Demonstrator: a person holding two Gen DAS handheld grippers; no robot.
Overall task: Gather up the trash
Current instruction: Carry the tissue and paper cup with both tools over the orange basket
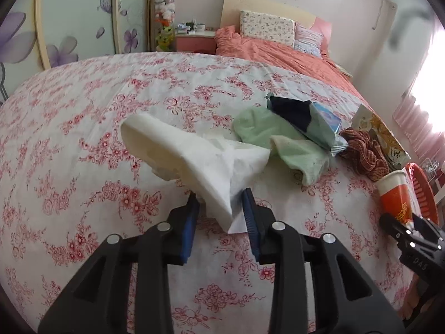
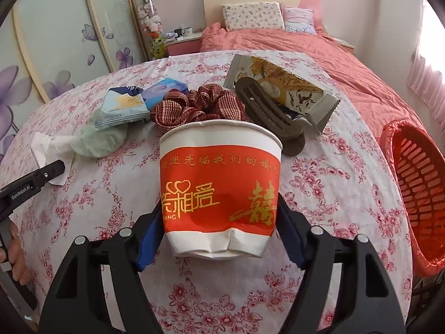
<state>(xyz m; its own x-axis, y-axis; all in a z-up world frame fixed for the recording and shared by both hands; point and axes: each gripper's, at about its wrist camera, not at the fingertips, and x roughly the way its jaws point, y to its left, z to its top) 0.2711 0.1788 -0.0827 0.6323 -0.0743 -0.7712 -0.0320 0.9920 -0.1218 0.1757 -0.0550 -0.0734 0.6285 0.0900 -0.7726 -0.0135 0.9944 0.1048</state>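
Both grippers loaded above the floral tablecloth (image 1: pixel 83 139).

The left gripper (image 1: pixel 219 211) reaches forward, level, clamping a white tissue (image 1: pixel 194 150); the right gripper (image 2: pixel 219 228) squeezes a dented red paper cup (image 2: pixel 219 186) upright, beside the orange basket (image 2: pixel 417 189).

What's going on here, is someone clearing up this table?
Yes, a person with a gripper in each hand is collecting trash from the floral table. The left gripper is pinching a white tissue. The right gripper is clamped on a crumpled red paper cup. An orange basket waits at the right edge. Wrappers, a scrunchie and a hair clip remain.
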